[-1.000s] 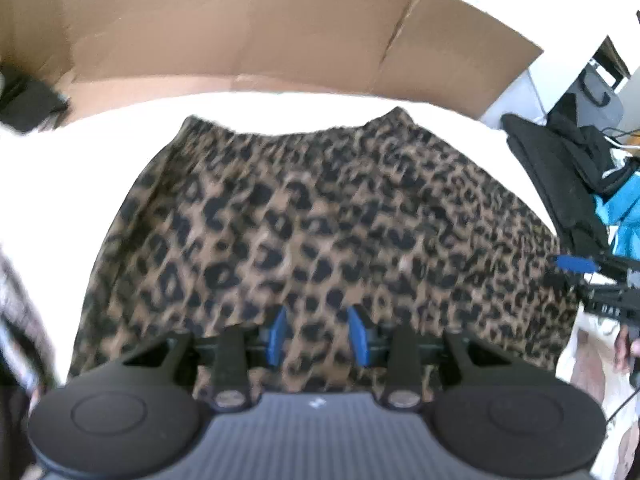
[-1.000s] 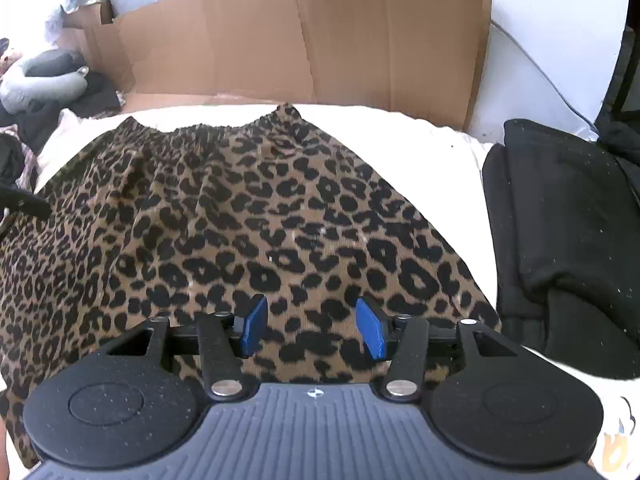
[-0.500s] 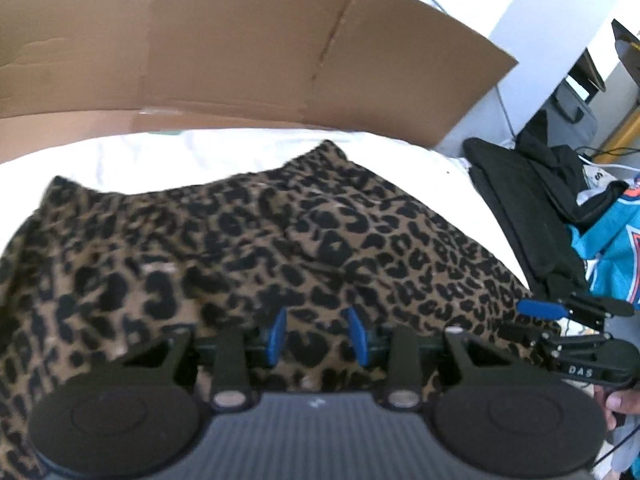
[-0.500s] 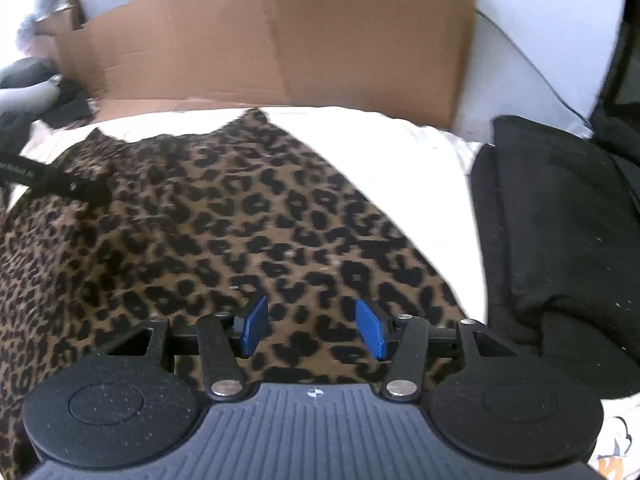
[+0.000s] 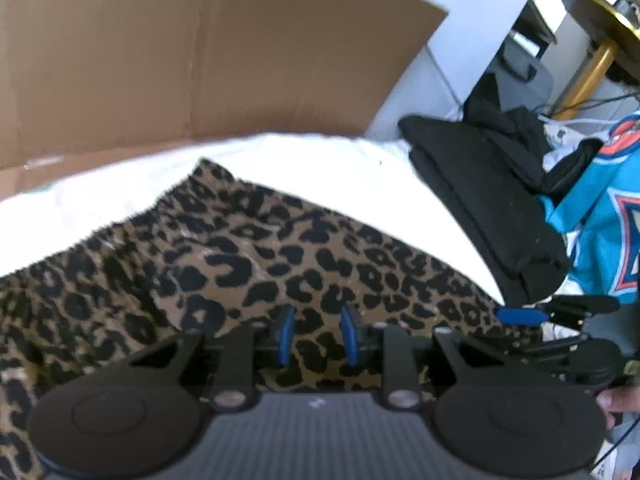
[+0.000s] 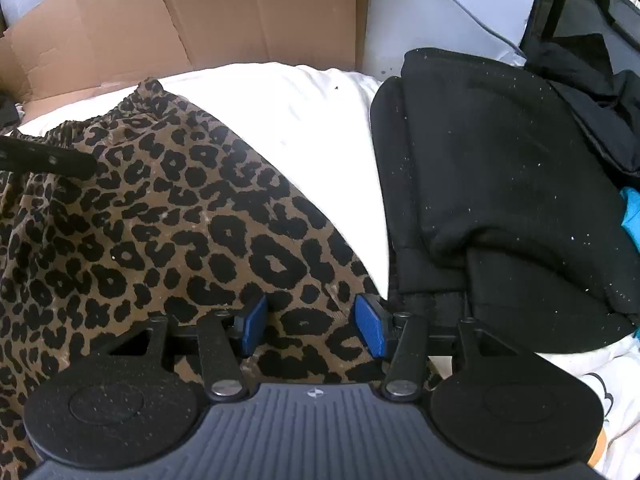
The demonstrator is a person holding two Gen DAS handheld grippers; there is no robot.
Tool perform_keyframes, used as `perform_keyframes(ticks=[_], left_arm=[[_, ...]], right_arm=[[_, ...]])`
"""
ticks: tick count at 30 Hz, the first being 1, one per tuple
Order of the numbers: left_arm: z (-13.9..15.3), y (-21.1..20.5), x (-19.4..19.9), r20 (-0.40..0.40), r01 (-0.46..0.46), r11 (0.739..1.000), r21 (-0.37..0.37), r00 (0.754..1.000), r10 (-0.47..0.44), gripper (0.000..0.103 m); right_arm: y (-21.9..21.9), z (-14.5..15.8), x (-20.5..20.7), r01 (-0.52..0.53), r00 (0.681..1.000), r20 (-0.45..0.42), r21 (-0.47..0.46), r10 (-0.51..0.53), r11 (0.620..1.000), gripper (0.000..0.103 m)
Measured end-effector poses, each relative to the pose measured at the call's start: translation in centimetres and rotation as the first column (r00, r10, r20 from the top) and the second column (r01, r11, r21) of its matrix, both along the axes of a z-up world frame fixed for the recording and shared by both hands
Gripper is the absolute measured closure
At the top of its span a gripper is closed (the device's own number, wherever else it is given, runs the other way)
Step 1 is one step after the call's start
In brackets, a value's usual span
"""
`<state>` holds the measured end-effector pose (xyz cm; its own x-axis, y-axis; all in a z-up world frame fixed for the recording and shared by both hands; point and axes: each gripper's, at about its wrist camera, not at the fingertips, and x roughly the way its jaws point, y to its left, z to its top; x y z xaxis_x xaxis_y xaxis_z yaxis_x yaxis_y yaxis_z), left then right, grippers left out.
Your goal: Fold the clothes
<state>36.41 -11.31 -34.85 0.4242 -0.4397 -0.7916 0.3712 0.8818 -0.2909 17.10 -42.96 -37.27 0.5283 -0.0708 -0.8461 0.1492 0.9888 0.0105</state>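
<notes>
A leopard-print skirt [image 5: 248, 264] lies spread flat on a white sheet [image 5: 320, 164], its gathered waistband at the far side. My left gripper [image 5: 318, 334] hovers low over the skirt's near part, open, with fabric showing in the gap between its blue pads. My right gripper [image 6: 311, 328] is open wider, over the skirt [image 6: 168, 216] at its near right corner by the side edge. The right gripper's blue fingertip [image 5: 520, 314] shows at the right of the left wrist view. A black finger [image 6: 48, 160] of the left gripper shows at the left of the right wrist view.
Brown cardboard [image 5: 200, 52] stands behind the sheet. A folded black garment [image 6: 500, 184] lies close to the right of the skirt, with a teal jersey [image 5: 600, 220] beyond it. A strip of bare white sheet [image 6: 304, 120] separates skirt and black garment.
Both grippers have moved right across the skirt, toward its right side. The left gripper's pads stand a little closer together than before.
</notes>
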Motion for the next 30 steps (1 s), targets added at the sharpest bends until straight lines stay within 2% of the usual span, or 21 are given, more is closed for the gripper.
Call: perform_keyframes(ticks=[6, 10, 14, 17, 20, 24, 30], left_arm=[[-1.7, 1.1, 1.8, 0.021, -0.077, 0.992, 0.102, 0.997, 0.075, 0.082], [-1.8, 2.9, 3.3, 0.019, -0.123, 0.985, 0.121, 0.992, 0.121, 0.097], [-2.1, 4.3, 4.5, 0.001, -0.161, 0.981, 0.112, 0.987, 0.162, 0.1], [-1.8, 4.7, 4.4, 0.018, -0.196, 0.974, 0.111, 0.981, 0.195, 0.1], [-1.1, 4.5, 3.4, 0.066, -0.227, 0.968, 0.105, 0.973, 0.221, 0.098], [-0.2, 5.0, 2.3, 0.063, -0.228, 0.973, 0.042, 0.972, 0.225, 0.096], [1.8, 7.6, 0.0, 0.109, -0.281, 0.959, 0.024, 0.955, 0.277, 0.096]], right_arm=[[-0.7, -0.3, 0.0, -0.031, 0.999, -0.007, -0.001, 0.031, 1.0, 0.048], [-0.8, -0.3, -0.1, -0.048, 0.999, -0.002, -0.004, 0.048, 0.999, 0.048], [-1.3, -0.2, -0.1, -0.052, 0.999, -0.001, 0.014, 0.052, 0.999, 0.049], [-1.4, -0.3, -0.3, -0.058, 0.998, 0.003, 0.019, 0.058, 0.998, 0.049], [-1.4, -0.4, -0.4, -0.061, 0.998, 0.006, 0.019, 0.061, 0.998, 0.049], [-1.2, -0.5, -0.4, -0.065, 0.998, 0.004, 0.012, 0.065, 0.998, 0.049], [-1.2, -0.5, -0.4, -0.075, 0.997, 0.005, 0.007, 0.075, 0.997, 0.049]])
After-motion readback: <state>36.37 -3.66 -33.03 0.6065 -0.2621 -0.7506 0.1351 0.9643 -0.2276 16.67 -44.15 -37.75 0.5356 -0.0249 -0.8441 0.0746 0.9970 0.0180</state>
